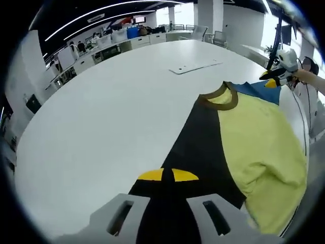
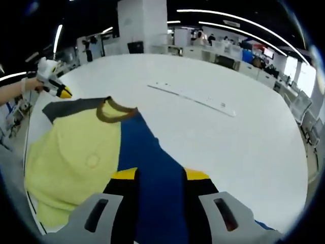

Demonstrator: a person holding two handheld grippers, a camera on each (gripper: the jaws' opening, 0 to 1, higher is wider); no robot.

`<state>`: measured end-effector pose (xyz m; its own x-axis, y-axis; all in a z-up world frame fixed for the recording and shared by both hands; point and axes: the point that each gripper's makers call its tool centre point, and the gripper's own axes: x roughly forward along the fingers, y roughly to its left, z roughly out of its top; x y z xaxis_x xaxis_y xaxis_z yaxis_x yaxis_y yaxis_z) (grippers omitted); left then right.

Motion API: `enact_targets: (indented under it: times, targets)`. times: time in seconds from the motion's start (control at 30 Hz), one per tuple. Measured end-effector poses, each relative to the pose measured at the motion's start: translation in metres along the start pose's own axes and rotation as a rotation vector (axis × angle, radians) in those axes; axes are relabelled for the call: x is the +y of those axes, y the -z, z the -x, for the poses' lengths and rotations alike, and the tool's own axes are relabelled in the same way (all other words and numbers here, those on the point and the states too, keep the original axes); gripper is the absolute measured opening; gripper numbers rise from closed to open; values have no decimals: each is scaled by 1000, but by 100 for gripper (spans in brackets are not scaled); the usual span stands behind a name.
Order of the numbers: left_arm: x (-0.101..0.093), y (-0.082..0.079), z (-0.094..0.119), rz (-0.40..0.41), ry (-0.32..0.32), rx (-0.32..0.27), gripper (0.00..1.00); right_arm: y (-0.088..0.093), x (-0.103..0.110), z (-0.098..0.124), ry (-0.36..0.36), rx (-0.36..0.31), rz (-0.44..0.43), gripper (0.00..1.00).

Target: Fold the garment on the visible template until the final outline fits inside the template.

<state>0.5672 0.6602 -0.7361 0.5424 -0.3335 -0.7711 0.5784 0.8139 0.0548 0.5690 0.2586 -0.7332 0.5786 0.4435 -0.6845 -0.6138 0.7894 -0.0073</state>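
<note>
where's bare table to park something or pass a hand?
Bare: the white table between the garment and the far edge toward the desks, except the flat white strip beyond the brown collar. In the right gripper view, bare table lies right of the blue panel. Crowded: the garment's side, with both grippers clamped on sleeves.

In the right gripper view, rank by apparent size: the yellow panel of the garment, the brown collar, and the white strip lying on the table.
1. yellow panel, clearly largest.
2 and 3. white strip and brown collar: similar in apparent size, and the strip lies farther from the camera, so I will not rank them.
</note>
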Motion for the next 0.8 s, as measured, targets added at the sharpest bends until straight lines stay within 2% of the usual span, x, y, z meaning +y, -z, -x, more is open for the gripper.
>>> enact_targets:
  times: [0.13, 0.23, 0.37, 0.47, 0.53, 0.63, 0.8]
  targets:
    - [3, 2, -3, -19, -15, 10, 1, 2, 2, -10, -3, 23, 21, 33]
    - [5, 0, -4, -2, -15, 1, 1, 0, 1, -13, -4, 21, 40, 38]
    - [3, 5, -7, -24, -12, 26, 2, -3, 0, -17, -16, 15, 4, 30]
    - [2, 6, -8, -26, -15, 26, 3, -1, 0, -20, -16, 24, 24, 28]
    - [3, 9, -10, -48, -25, 39, 3, 1, -2, -23, -15, 31, 24, 28]
    - [3, 11, -11, -36, -19, 37, 4, 3, -5, -26, -16, 31, -2, 30]
    - [6, 16, -12, -37, -25, 47, 5, 5, -5, -28, -21, 39, 2, 30]
